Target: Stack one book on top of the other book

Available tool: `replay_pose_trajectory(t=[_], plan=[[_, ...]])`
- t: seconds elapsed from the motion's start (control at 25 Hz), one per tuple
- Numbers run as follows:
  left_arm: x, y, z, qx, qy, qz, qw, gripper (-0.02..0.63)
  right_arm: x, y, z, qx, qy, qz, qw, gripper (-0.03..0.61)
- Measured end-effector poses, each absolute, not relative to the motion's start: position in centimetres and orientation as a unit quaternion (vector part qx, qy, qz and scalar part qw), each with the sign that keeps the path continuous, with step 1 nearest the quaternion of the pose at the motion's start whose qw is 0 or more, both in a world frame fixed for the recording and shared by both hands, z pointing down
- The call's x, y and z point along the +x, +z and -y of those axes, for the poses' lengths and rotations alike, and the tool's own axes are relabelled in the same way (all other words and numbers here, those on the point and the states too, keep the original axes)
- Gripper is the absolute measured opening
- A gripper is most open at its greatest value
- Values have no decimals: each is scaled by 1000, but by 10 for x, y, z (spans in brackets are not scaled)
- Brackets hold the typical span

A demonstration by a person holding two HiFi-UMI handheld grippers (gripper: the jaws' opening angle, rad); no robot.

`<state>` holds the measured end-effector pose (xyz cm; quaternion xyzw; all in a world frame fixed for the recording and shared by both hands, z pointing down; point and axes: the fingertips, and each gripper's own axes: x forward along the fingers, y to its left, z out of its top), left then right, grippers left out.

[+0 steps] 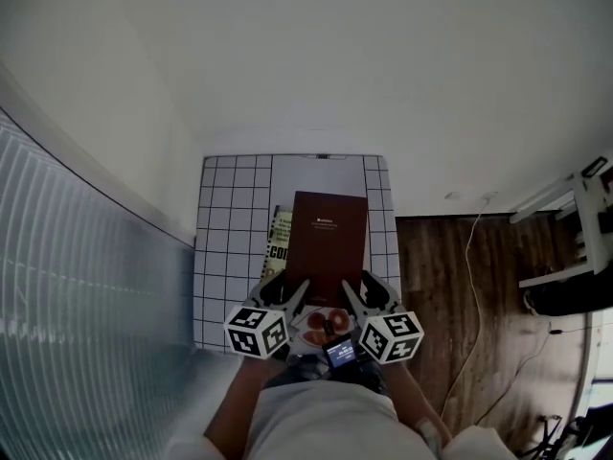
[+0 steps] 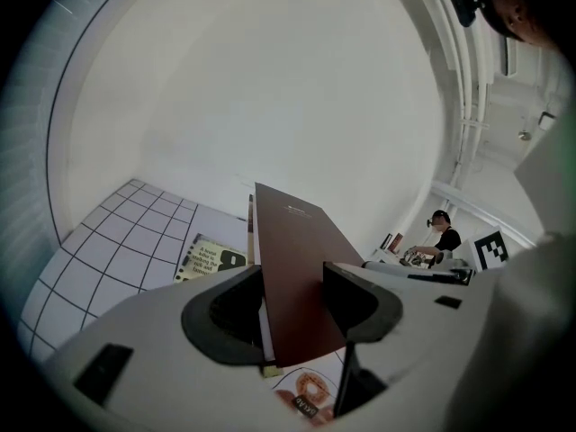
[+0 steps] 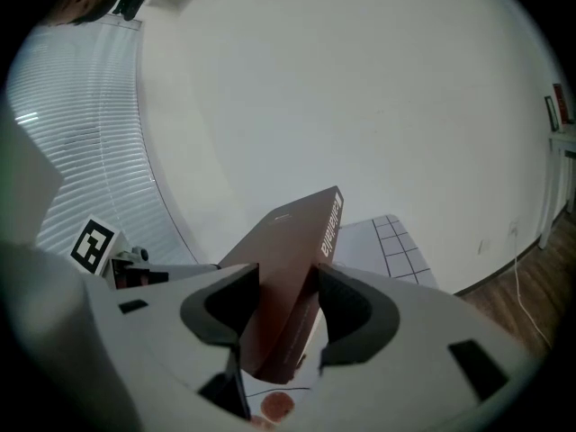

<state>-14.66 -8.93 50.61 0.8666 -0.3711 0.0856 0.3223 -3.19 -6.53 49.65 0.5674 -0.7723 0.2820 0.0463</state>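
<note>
Between them, left tongs [image 1: 289,293] and right tongs [image 1: 363,292] pinch the brown book [image 1: 329,238].

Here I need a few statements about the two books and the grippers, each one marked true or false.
1. The left gripper and the right gripper are both shut on the brown book. True.
2. The brown book lies released on the table. False: both grippers hold it by its near edge.
3. A second book lies on the table, partly hidden by the brown one. True.
4. The table is plain wood. False: it is white with a dark grid; the floor is wood.
</note>
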Motion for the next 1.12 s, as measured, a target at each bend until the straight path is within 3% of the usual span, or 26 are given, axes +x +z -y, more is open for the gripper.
replay_pose_trajectory(t=[1.12], plan=[[-191, 566, 92, 859, 161, 338, 349, 222, -79, 562, 57, 541, 363, 755, 79, 209]])
